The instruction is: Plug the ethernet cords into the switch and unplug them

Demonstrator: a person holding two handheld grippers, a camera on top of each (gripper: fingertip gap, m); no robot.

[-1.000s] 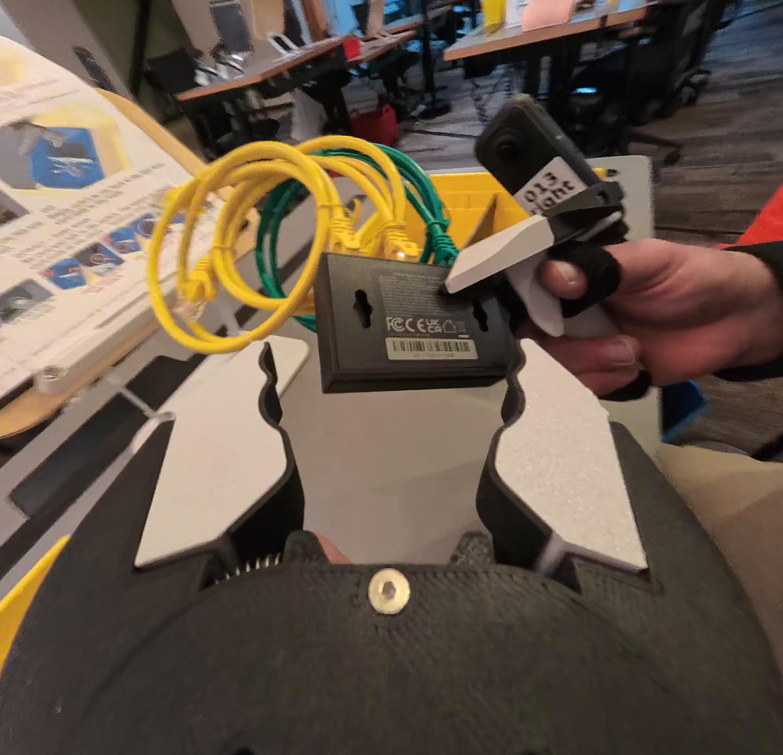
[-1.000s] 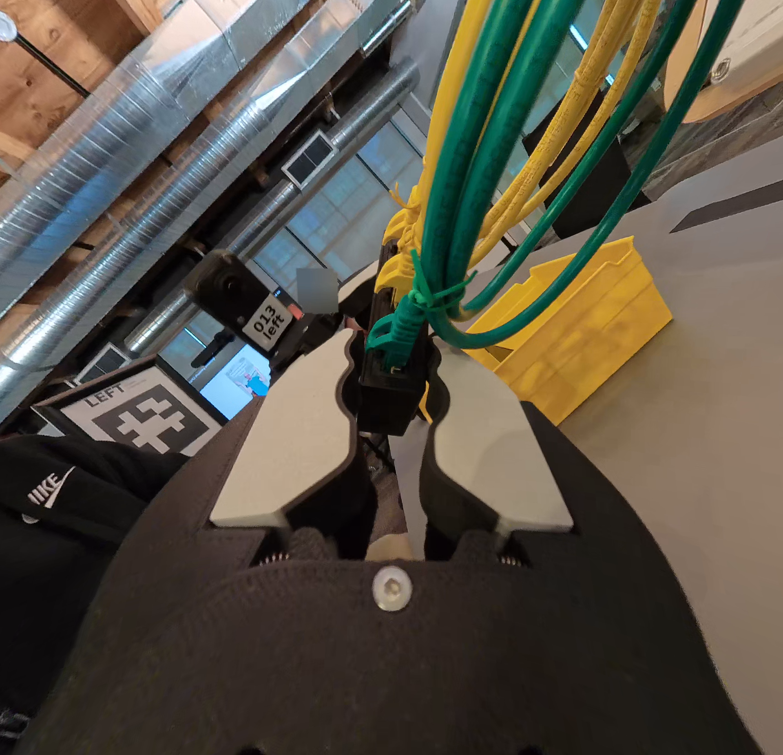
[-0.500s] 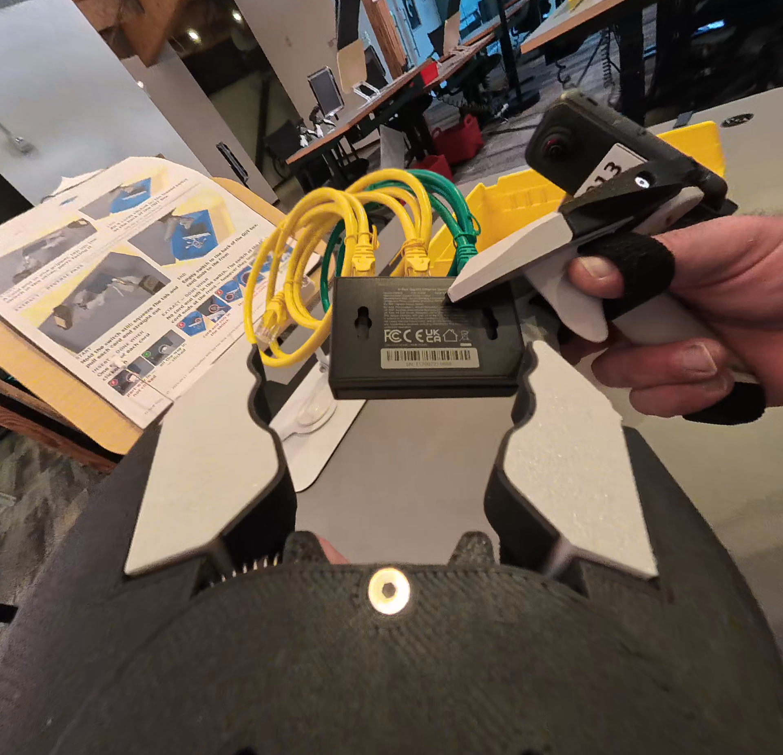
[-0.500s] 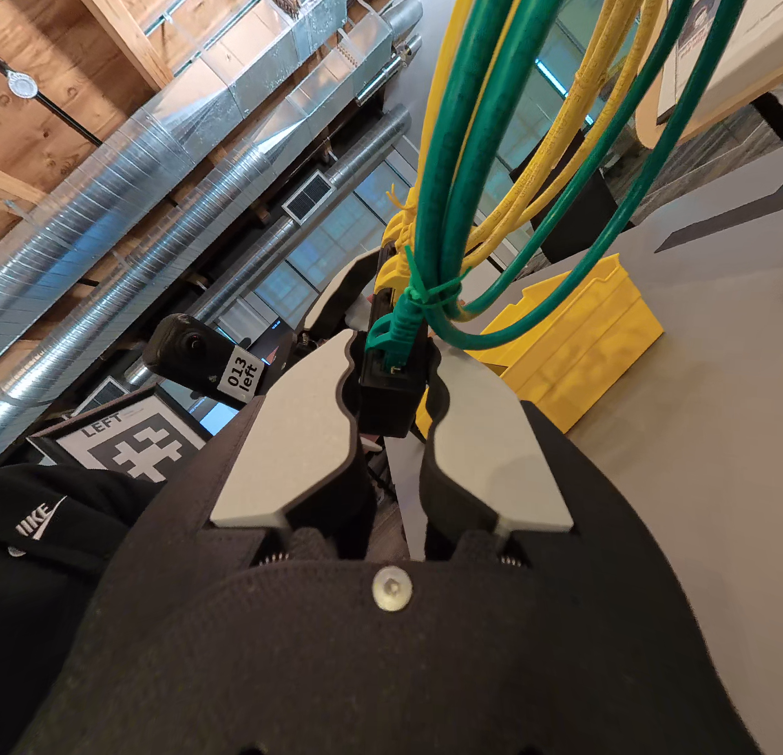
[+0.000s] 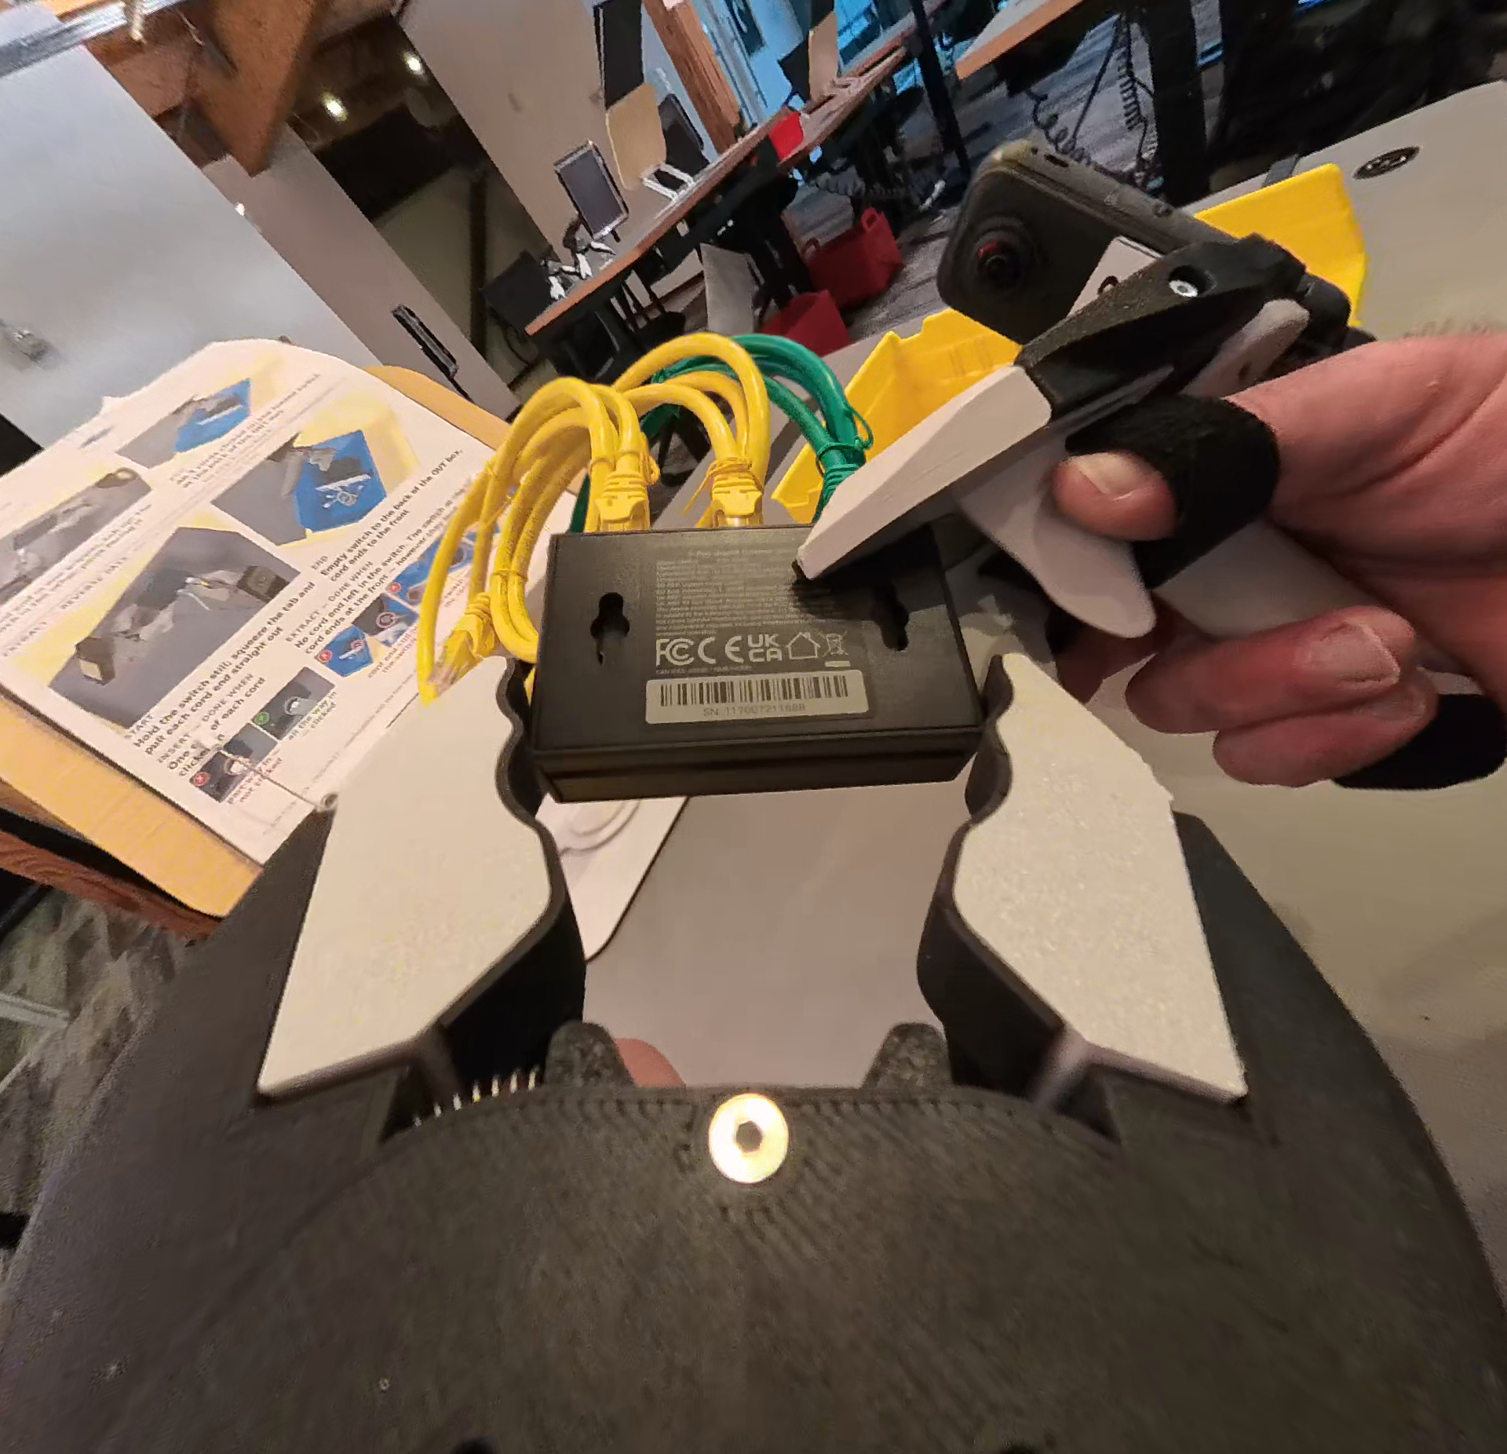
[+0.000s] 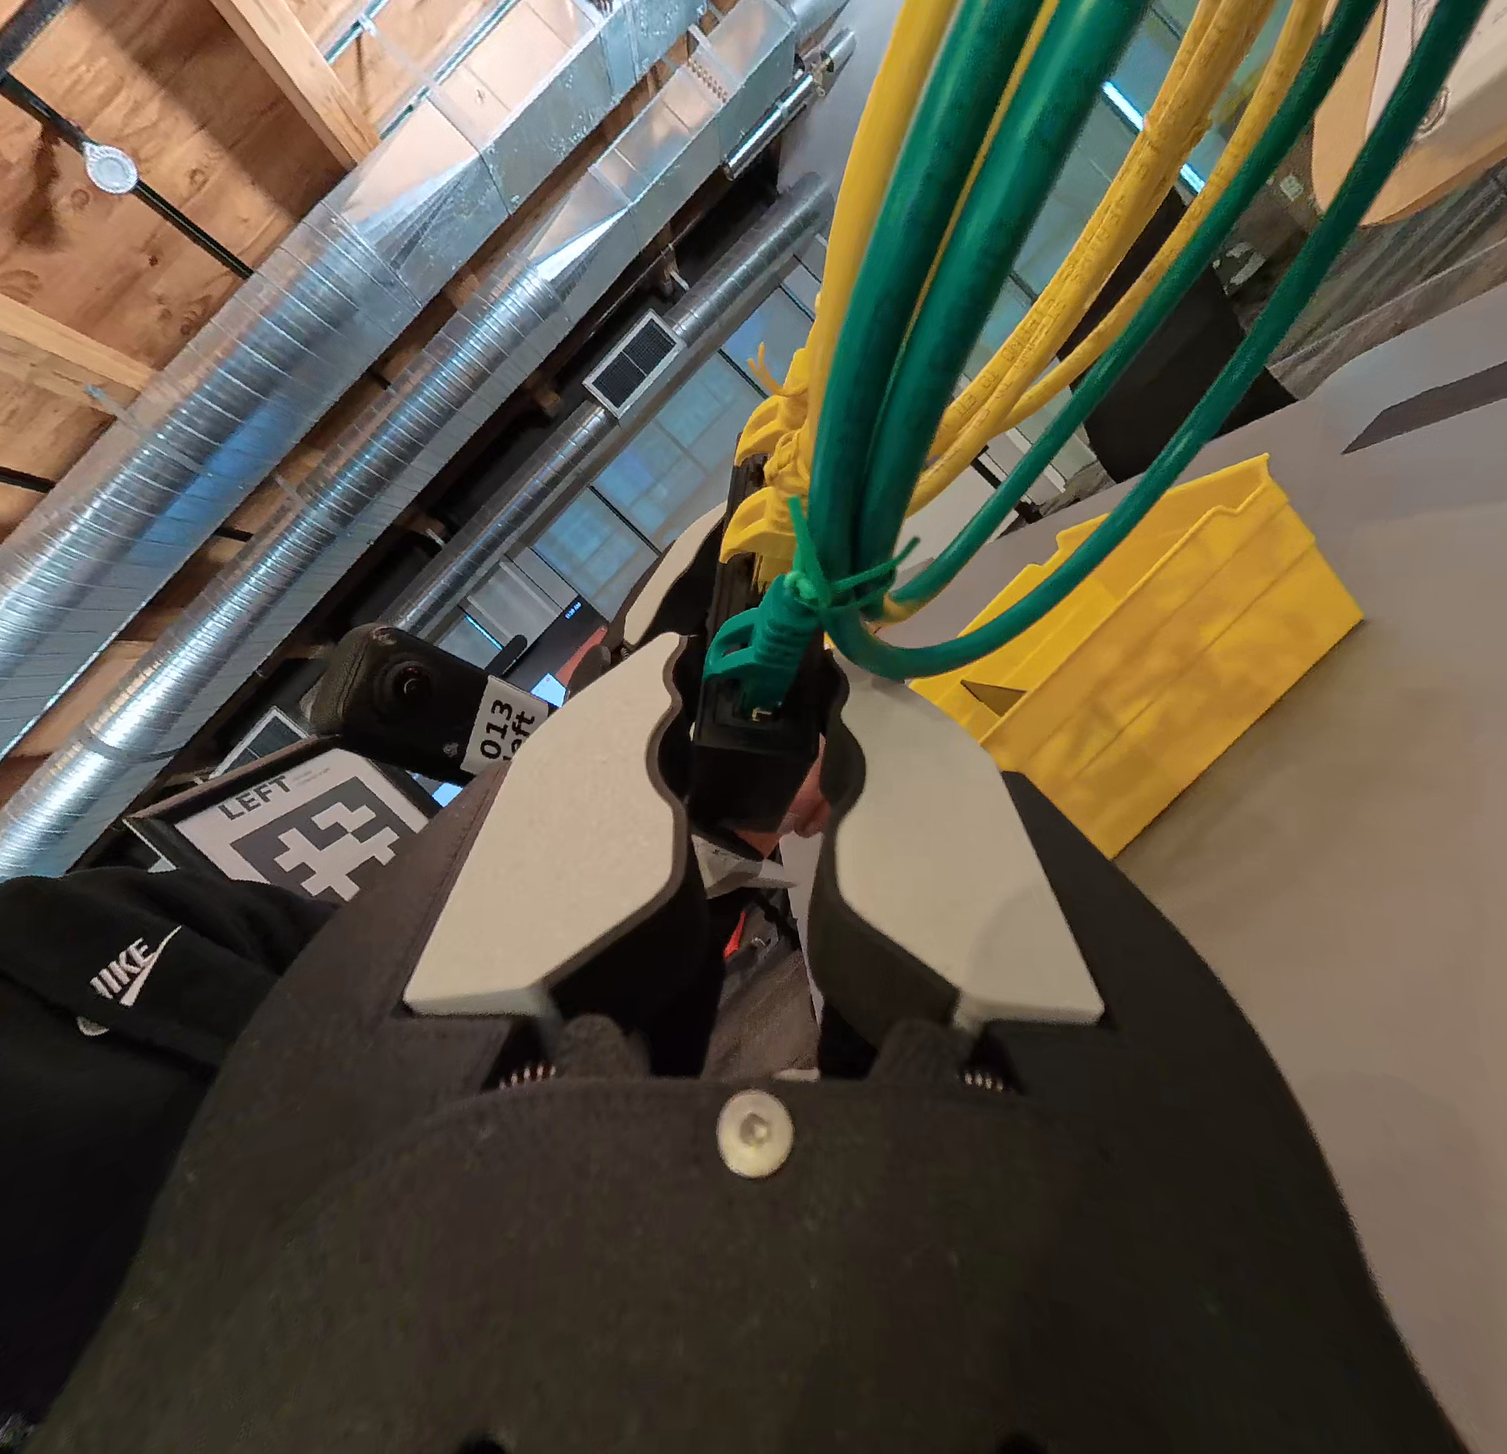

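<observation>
Switch: black rectangular plastic network switch [image 5: 754,656], underside up, held above the grey tabletop [image 5: 783,925].
Left gripper [image 5: 750,705]: grey-padded fingers at both switch ends; contact looks made.
Right gripper [image 5: 824,558]: hand-held, one grey finger on the top face.
Cords: yellow ethernet cords [image 5: 571,469] and green ethernet cord [image 5: 803,403] plugged into the far edge.
Behind: yellow plastic bin [image 5: 913,379].
Left side: printed instruction sheet [image 5: 187,550].

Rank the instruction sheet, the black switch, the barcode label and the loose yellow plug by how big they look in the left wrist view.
1. Instruction sheet
2. Black switch, though it is closer to the camera, so this top order is unsure
3. Barcode label
4. Loose yellow plug
</observation>
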